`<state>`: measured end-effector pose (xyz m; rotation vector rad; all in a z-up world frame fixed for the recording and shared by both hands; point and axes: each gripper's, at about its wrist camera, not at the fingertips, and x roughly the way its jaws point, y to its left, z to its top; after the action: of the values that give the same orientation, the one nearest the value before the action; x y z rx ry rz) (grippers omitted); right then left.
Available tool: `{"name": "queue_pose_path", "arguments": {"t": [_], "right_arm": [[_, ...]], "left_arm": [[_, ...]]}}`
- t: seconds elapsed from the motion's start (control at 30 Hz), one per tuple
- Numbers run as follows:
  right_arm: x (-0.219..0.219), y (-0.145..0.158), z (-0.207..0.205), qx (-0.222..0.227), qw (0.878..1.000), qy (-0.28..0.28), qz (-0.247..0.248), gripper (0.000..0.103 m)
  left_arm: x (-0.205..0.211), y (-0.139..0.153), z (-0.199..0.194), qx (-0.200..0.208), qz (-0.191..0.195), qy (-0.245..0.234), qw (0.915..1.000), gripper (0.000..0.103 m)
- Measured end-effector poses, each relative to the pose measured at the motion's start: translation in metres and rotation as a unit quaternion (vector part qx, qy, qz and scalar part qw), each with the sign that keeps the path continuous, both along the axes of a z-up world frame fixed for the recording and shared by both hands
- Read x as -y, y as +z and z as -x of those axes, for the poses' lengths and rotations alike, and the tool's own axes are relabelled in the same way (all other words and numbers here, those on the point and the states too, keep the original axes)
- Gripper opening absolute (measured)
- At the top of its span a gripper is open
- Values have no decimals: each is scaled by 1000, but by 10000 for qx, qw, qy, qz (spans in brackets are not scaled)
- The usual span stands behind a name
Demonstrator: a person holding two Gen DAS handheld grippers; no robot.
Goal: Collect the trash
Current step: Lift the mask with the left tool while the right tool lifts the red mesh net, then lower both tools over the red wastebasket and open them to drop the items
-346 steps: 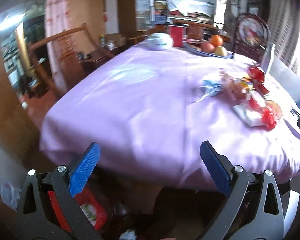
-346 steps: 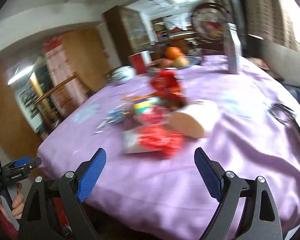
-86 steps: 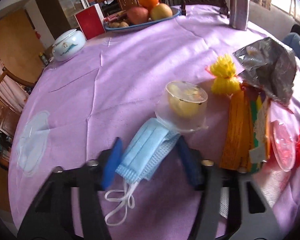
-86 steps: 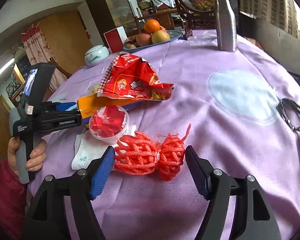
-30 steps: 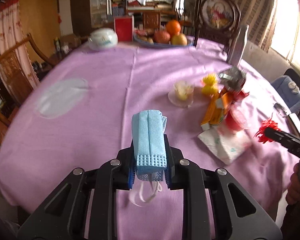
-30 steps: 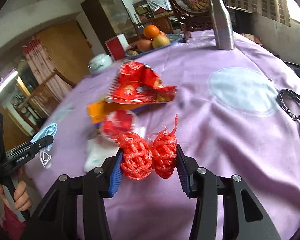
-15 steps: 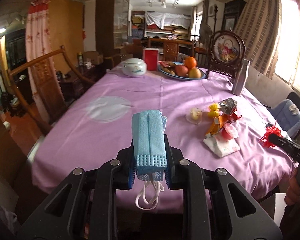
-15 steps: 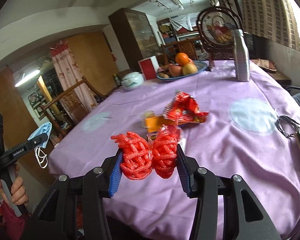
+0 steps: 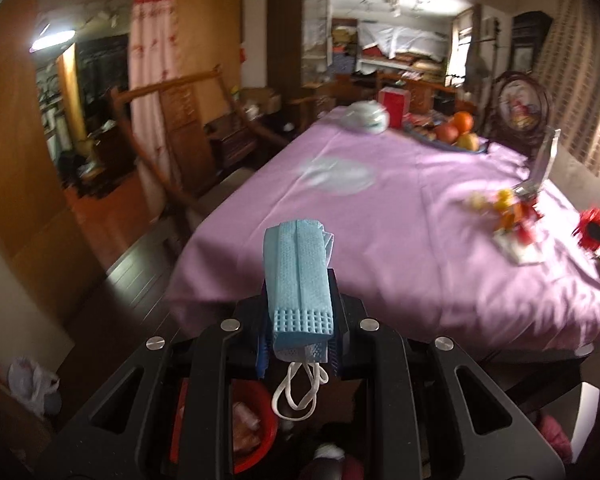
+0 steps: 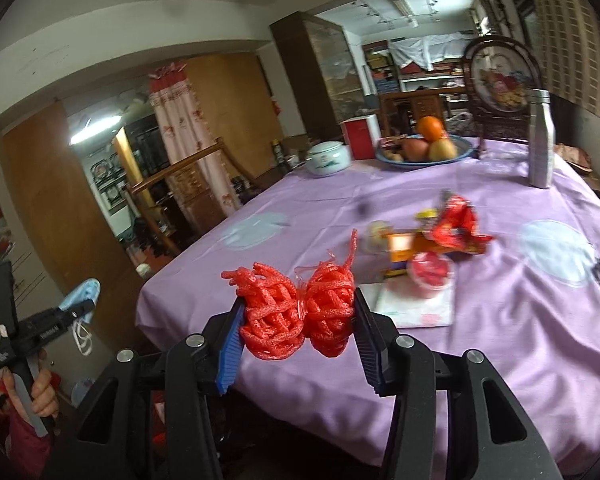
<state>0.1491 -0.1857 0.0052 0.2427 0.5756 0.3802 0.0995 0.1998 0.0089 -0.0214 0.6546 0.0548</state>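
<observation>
My left gripper [image 9: 299, 332] is shut on a folded blue face mask [image 9: 298, 276], whose white ear loops [image 9: 298, 394] dangle below. It hangs off the table's near left corner, above a red bin [image 9: 252, 424] on the floor. My right gripper [image 10: 298, 330] is shut on a red foam fruit net [image 10: 296, 316], held above the table's near edge. In the right wrist view the left gripper [image 10: 82, 306] with the mask shows at far left. More trash remains on the purple tablecloth [image 10: 500, 320]: a red snack bag [image 10: 458, 220], an orange packet [image 10: 404, 246], a plastic cup with red inside [image 10: 430, 272], a white napkin [image 10: 414, 308].
A fruit bowl [image 10: 424, 148], a white lidded pot [image 10: 328, 158], a red box [image 10: 360, 136] and a metal bottle [image 10: 540, 140] stand at the table's far end. A wooden chair [image 9: 172, 128] is left of the table. A white plastic bag [image 9: 32, 380] lies on the floor.
Both grippers have drawn back from the table with their loads. The left one swung left past the table corner, bringing the floor and red bin into view. The right one rose.
</observation>
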Motion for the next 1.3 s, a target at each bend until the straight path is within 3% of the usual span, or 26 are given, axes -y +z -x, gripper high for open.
{"name": "queue_pose_path", "arguments": {"t": [0.1,0.3,0.37,0.4,0.53,0.67,0.83,1.1,1.3], "right_arm": [[-28,-1,-5,-55,9996,252,101,49],[-92,-6,-13,-228,9958,811,360,49],[-117,-9,-16,-292,9934,1007,464,49],[-128,-10,-17,-327,9920,1108,501,49],[-169,-16,-17,-447,9862,1456,645,49],[-202,-20,-16,-544,9803,1734,772,49],[-240,-29,-14,-735,9714,2088,855,49],[-322,-54,3,-1113,9424,2935,1151,49],[-380,-66,11,-1305,9204,3450,1294,50]], "left_arm": [[-30,-27,4,-311,32,255,9992,24],[-92,-86,6,-913,460,727,9921,25],[-106,-103,3,-1091,546,815,9892,29],[-113,-112,2,-1182,613,864,9873,32],[-134,-135,6,-1342,914,1075,9808,67],[-147,-136,17,-1249,966,1294,9789,80],[-151,-122,30,-916,323,1896,9771,96],[-196,-101,57,-457,456,2651,9621,96],[-235,-115,73,-560,518,3109,9474,96]]}}
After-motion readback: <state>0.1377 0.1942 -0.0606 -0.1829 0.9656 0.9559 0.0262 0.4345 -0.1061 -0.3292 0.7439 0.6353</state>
